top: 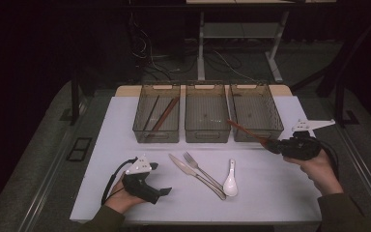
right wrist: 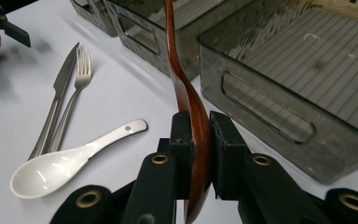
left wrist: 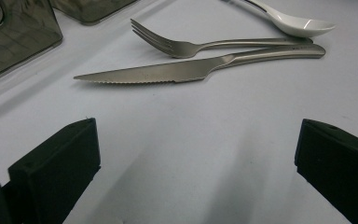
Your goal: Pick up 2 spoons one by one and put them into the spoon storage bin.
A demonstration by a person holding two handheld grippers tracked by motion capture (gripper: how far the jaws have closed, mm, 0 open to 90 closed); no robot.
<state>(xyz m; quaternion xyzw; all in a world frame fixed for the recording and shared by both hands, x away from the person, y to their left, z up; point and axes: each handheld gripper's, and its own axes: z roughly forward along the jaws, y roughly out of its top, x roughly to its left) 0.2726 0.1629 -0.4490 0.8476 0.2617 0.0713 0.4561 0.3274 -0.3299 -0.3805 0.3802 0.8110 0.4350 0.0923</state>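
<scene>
Wooden spoon (right wrist: 193, 135) is pinched by its bowl in the right gripper (top: 276, 146), handle aimed toward eleven o'clock over the rightmost bin (top: 255, 112) (sorting, seemingly). Next: carry it above a bin, release. Left gripper (top: 164, 192) rests open on the desk (top: 265, 193).

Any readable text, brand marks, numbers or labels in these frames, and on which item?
None can be read.
Knife, fork and white ceramic spoon: no stamp or brand mark shows.
Three smoky plastic bins, such as the right one: no labels or lettering.
Wooden spoon clamped in the right gripper: plain, unmarked.
White table: no markings.
</scene>
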